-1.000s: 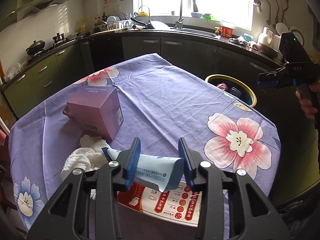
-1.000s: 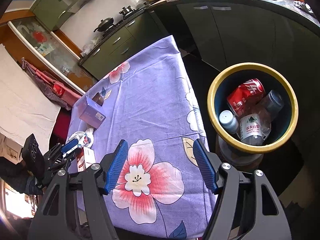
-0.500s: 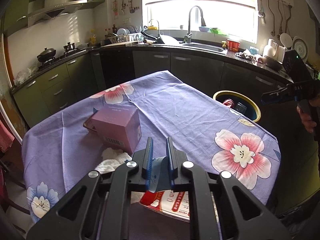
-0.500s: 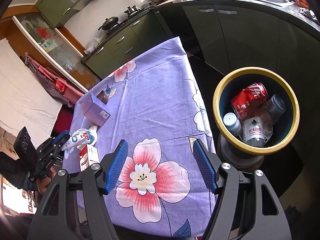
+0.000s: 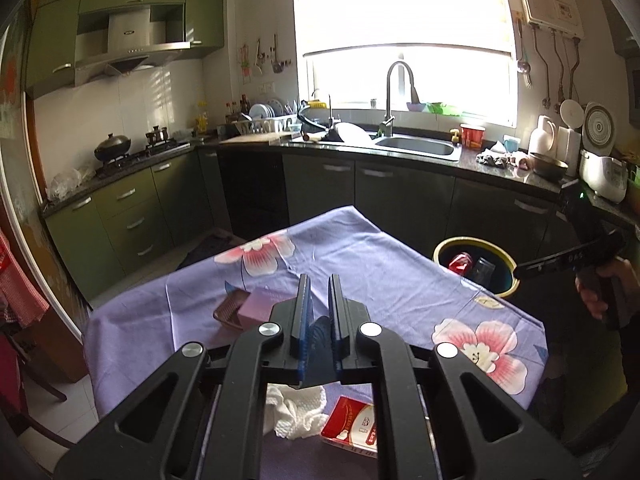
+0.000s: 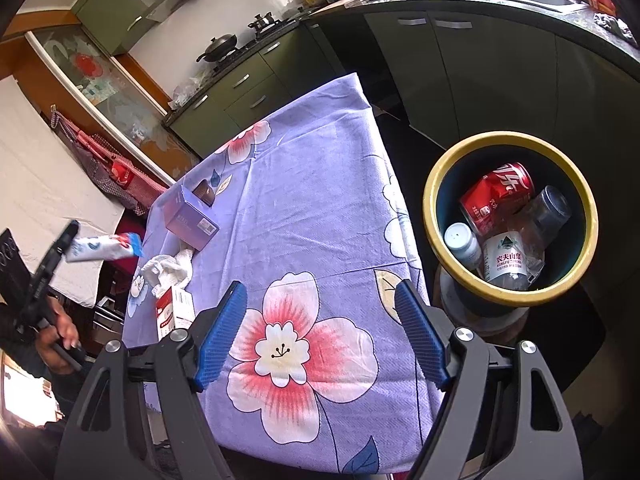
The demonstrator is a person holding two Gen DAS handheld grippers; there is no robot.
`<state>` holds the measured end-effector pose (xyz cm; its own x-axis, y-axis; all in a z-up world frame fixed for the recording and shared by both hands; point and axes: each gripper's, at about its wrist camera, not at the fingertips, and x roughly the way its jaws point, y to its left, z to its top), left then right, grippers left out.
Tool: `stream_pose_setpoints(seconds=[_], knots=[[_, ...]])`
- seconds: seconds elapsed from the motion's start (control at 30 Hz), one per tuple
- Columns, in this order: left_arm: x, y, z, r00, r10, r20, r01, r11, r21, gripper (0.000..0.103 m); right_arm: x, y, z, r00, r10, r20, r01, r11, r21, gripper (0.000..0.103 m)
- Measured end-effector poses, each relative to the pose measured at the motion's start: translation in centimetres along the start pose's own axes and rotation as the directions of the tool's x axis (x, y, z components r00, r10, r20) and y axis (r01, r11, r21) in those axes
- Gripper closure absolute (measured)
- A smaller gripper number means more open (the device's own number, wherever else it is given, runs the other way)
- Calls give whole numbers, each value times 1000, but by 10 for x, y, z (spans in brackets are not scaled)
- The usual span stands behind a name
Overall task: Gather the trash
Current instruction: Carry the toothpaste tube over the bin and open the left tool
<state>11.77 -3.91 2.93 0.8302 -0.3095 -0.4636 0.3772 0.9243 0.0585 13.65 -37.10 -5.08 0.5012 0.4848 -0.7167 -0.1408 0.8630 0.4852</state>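
**K:** While the left gripper (image 5: 318,300) is up above the table (image 6: 312,184), what's it got?

**M:** Jaws nearly together, clamped on the white-and-blue wrapper (image 6: 106,247). From the left wrist only a dark blue scrap shows between the pads. From the right wrist the pack sticks out sideways from the tool, off the table's left edge, clear of the cloth.

**K:** Right gripper (image 6: 320,334)?

**M:** Fingers wide apart, nothing between them. It hangs over the near right corner of the table, above the big pink flower print.

**K:** Bin?

**M:** Yellow-rimmed bin (image 6: 508,300) on the floor just beside the table's right edge. Inside: red cola can (image 6: 498,196), water bottle (image 6: 506,260), two more clear containers.

**K:** Left on the table?

**M:** Near the left edge: purple box (image 6: 192,220), crumpled white tissue (image 6: 168,270), red-and-white packet (image 6: 174,306) closest to the near corner. Small brown item behind the box, can't tell what.
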Motion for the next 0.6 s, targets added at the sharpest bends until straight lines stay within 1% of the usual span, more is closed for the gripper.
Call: stream_pose_setpoints(seconds=[0.07,0.17,0.27,0.37,0.4,0.47,0.57,0.6], knots=[[-6,-1,10,1000,-17,11,17,1000,-8,94,-1,-2,-2,1000,-3,3,3,1000,1,27],[-4,-8,22,998,-58,2,58,998,-11,94,-5,-7,-6,1000,-11,16,11,1000,3,27],[7,-24,32,995,-101,-18,102,995,10,94,-9,-15,-11,999,-20,31,20,1000,13,27],[24,-48,44,986,-160,-34,161,986,39,94,-16,-26,-15,998,-39,49,38,999,30,27],[29,-57,48,982,-184,-39,186,981,48,94,-18,-29,-16,997,-45,55,44,998,35,27],[47,-83,60,965,-256,-61,260,962,78,94,-25,-38,-18,996,-61,72,57,997,50,27],[75,-125,75,935,-343,-94,353,928,124,94,-38,-53,-23,989,-101,104,93,993,76,27],[87,-140,79,922,-372,-108,385,913,135,94,-43,-58,-24,986,-121,115,112,990,82,27]])
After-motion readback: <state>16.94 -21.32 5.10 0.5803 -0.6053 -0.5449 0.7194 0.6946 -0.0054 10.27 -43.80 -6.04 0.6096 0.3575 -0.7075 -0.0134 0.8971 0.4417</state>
